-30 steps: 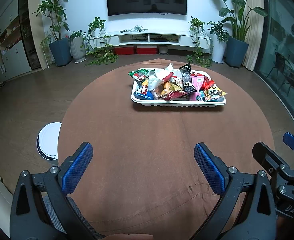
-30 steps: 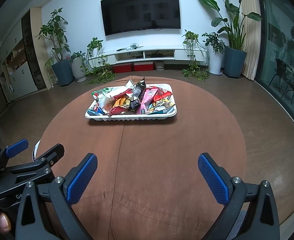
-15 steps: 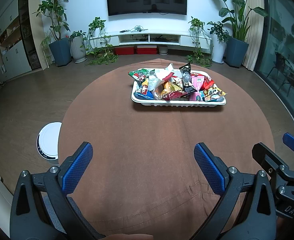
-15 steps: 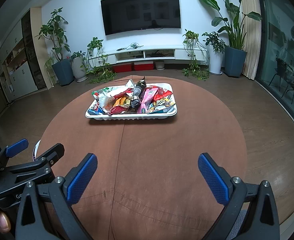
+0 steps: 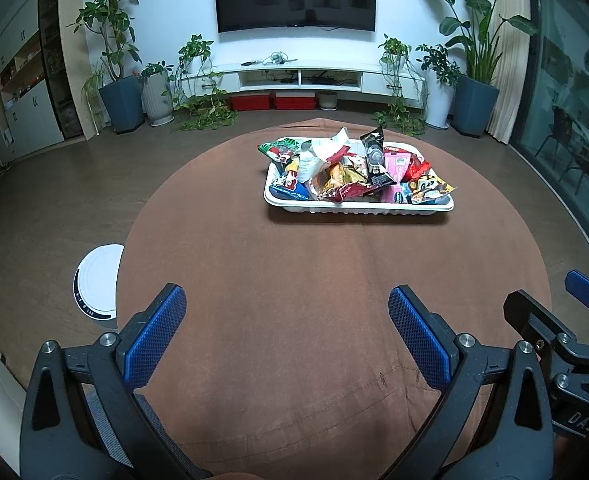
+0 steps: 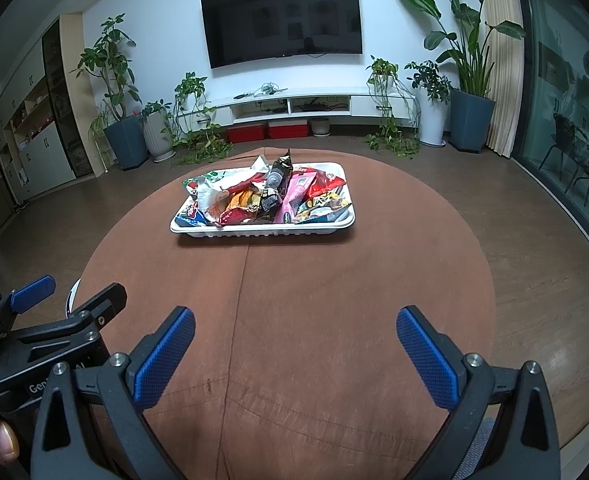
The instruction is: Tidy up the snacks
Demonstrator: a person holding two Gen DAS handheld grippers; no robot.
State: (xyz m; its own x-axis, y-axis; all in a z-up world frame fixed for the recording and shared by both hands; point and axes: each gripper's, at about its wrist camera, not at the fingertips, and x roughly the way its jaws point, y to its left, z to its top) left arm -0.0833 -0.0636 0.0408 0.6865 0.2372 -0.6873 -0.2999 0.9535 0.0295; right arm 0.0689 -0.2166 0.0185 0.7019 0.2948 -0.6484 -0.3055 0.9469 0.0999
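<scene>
In the left wrist view, the left gripper (image 5: 287, 330) fills the bottom of the frame. Its two blue pads (image 5: 154, 336) stand wide apart, and only bare brown cloth lies between them. It holds nothing. The round tabletop (image 5: 294, 280) takes the middle of the frame. The white tray (image 5: 358, 205) sits a little right of center, in the upper half, well apart from the gripper. The tray is full of snack packets (image 5: 354, 170) in a loose heap. A black packet (image 5: 376, 156) stands up near the middle of the heap, a pink packet (image 5: 397, 162) lies just right of it, and a green packet (image 5: 279, 149) hangs over the upper left corner of the tray. At the right edge of the frame a part of the right gripper (image 5: 566, 320) shows. At the left edge, on the floor, a round white device (image 5: 96, 286) is partly hidden behind the tabletop.

In the right wrist view, the right gripper (image 6: 296, 350) is at the bottom of the frame, and its blue pads (image 6: 428, 362) are also spread wide with nothing between them. The tray (image 6: 262, 230) is here left of center, in the upper half, again far from the gripper. The snack packets (image 6: 266, 196) are piled inside it, with the black packet (image 6: 276, 184) standing highest. The left gripper (image 6: 66, 312) shows at the lower left edge. A fingertip (image 6: 4, 438) of the person shows in the lower left corner. At the top of the frame, a dark television (image 6: 282, 20) hangs on the white wall, with potted plants (image 6: 468, 76) on both sides.
</scene>
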